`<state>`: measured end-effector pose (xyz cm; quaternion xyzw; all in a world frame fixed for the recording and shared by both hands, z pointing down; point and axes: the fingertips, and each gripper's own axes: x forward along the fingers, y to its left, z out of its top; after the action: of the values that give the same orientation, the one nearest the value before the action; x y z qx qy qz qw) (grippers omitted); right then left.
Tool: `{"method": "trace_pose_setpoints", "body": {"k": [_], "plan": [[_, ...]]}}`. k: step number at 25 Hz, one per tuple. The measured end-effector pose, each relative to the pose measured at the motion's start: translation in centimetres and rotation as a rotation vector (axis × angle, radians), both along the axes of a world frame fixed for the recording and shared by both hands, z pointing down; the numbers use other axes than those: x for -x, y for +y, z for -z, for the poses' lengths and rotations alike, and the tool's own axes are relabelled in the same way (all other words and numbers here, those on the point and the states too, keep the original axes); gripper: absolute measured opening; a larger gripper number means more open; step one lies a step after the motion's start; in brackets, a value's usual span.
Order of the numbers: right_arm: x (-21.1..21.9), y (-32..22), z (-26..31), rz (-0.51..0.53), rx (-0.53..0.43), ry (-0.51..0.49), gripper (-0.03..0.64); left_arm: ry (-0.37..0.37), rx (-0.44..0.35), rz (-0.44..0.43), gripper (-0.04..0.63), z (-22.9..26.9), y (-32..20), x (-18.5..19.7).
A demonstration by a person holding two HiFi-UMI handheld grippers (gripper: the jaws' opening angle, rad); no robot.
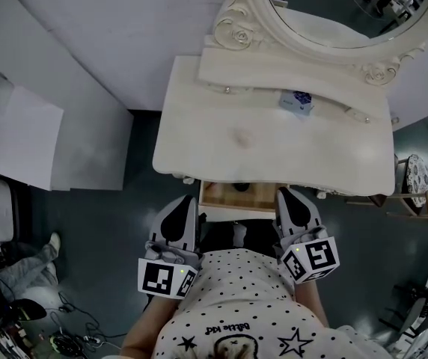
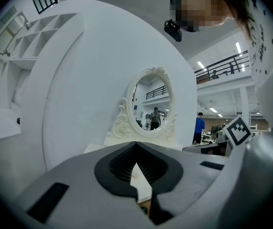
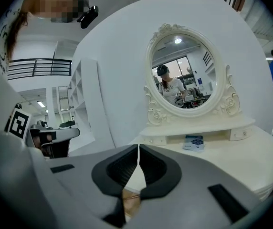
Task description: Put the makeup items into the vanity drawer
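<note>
Head view: the cream desk [image 1: 199, 126] stands under the oval mirror [image 1: 326, 13], & its centre drawer [image 1: 236, 197] is partway out, wood bottom showing. One small blue-and-white makeup packet [image 1: 297, 101] lies at the back of the desk top, just in front of the low shelf [image 1: 221, 69] below the mirror, right of centre and well apart from the drawer. Inside the drawer sits a small dark thing [image 1: 242, 188] (too small to tell whether it's a makeup item). The left gripper [image 1: 187, 200] and right gripper [image 1: 283, 194] hang at the drawer's two front corners, close to the person, neither near the packet. Left gripper view: the fingers [image 2: 112, 171] are closed tip to tip w/ nothing between them; the mirror is ahead and the packet isn't in this view. Right gripper view: fingers pressed together too, empty; the packet [image 3: 194, 142] lies ahead on the desk under the mirror, off to the right of where the fingers point. As for progress, the drawer is open, so that step looks done. At least the packet is left to move, then prob. shutting the drawer. The right gripper looks the nearer one for that reach, & its fingers would have to open first.
</note>
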<state>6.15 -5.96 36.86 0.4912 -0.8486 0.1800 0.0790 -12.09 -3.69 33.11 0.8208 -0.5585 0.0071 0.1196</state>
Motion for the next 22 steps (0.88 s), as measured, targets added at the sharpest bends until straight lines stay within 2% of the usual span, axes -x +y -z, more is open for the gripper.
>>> {"method": "trace_pose_setpoints", "body": {"k": [4,8,13,22], "plan": [[0.2,-1.9,0.0,0.020,-0.031,0.060,0.015,-0.005,0.003,0.005,0.009,-0.1,-0.1,0.3],[0.4,-4.7,-1.5,0.053,-0.045,0.129,0.074,-0.007,0.007,0.011,0.009,-0.2,-0.1,0.4],[1.8,-9.3,-3.4,0.111,-0.059,0.222,0.097,-0.010,0.011,0.019,0.009,-0.2,-0.1,0.7],[5.7,-15.6,-11.0,0.256,0.043,0.371,0.138,-0.017,0.022,0.062,0.009,-0.4,-0.2,2.0]]}}
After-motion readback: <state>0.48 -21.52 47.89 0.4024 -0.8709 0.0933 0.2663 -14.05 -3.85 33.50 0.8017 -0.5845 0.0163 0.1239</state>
